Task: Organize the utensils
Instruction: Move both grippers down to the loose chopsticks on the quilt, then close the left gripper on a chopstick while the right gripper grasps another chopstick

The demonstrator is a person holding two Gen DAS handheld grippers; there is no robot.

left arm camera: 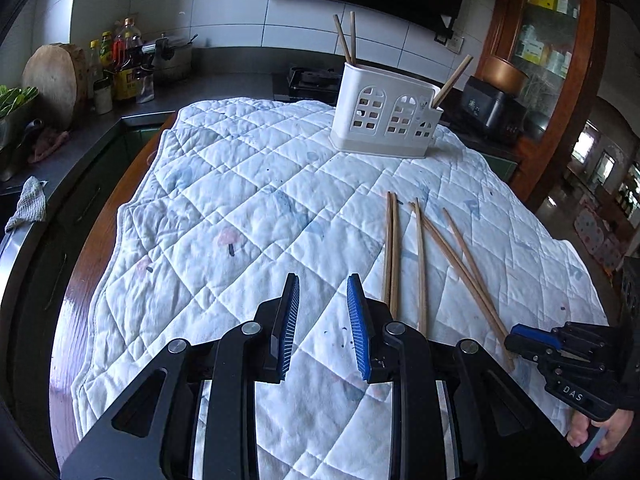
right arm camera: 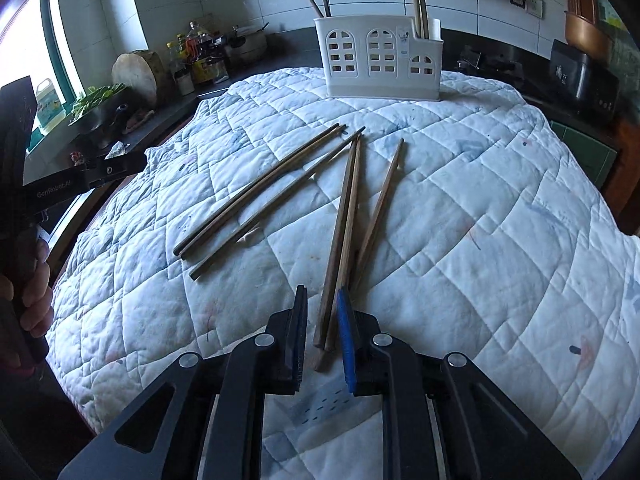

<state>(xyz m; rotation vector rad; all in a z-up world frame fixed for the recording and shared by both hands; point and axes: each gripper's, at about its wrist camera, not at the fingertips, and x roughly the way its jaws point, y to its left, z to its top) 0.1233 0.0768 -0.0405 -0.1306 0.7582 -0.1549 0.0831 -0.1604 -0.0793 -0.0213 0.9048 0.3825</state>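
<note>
my right gripper [right arm camera: 322, 336] is down on the quilt [right arm camera: 460, 208], jaws apart and straddling the near ends of two chopsticks [right arm camera: 340, 240] — lined up to pinch. left gripper [left arm camera: 323, 320] is open, holding nothing. holder [right arm camera: 382, 60] sits at 12 o'clock, a few sticks already in.

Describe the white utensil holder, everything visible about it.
The white utensil holder looks like plastic, a rectangular caddy with arched, window-like cutouts in its front and a lower compartment at its right end. It stands upright at the far side of the quilted cloth. Several wooden chopsticks already stand in it, leaning against its walls: some at the left end, some at the right. No gripper touches it.
</note>
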